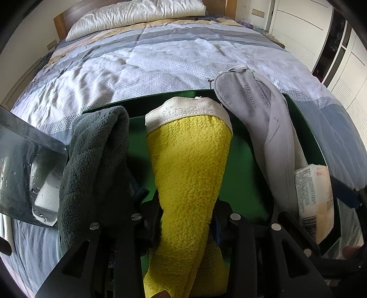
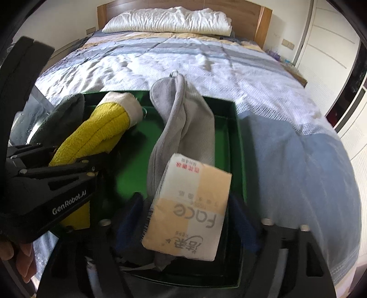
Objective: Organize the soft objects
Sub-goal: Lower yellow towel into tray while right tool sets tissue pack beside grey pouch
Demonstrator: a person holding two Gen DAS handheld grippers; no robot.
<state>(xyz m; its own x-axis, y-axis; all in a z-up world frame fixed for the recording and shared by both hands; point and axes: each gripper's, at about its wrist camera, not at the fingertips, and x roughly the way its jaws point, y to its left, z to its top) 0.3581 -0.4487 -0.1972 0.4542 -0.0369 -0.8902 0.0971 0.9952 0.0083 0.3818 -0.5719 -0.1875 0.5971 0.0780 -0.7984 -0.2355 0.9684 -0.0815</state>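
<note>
- Packing is judged to be well under way: the yellow towel (image 1: 190,160) is clamped near its lower end by the left gripper (image 1: 187,204), with the roll slanting up over the green box (image 1: 305,128) and not yet laid down.
- Lowering and release of that roll onto the bare green floor between the other cloths is what the next move seems to call for; a slow descent is advised, since the looped terry sags and bends.
- The right gripper (image 2: 187,213) is seen with its jaws wide apart; the tissue pack (image 2: 192,201) lies between the blue pads, apparently no longer pinched, at the box's near right side.
- The pack is a soft plastic-wrapped block, printed cream and white, resting on the light grey cloth (image 1: 259,119).
- That cloth is smooth fleece, folded long, and is propped over the far rim.
- A dark grey towel (image 1: 96,146), coarse and plush, is draped over the left wall.
- The box itself is rigid, glossy and straight-sided.
- Beyond, a rumpled quilted bedspread (image 1: 160,64) in blue-grey bands is spread, with a white pillow (image 1: 142,13) at the wooden headboard (image 2: 263,23).
</note>
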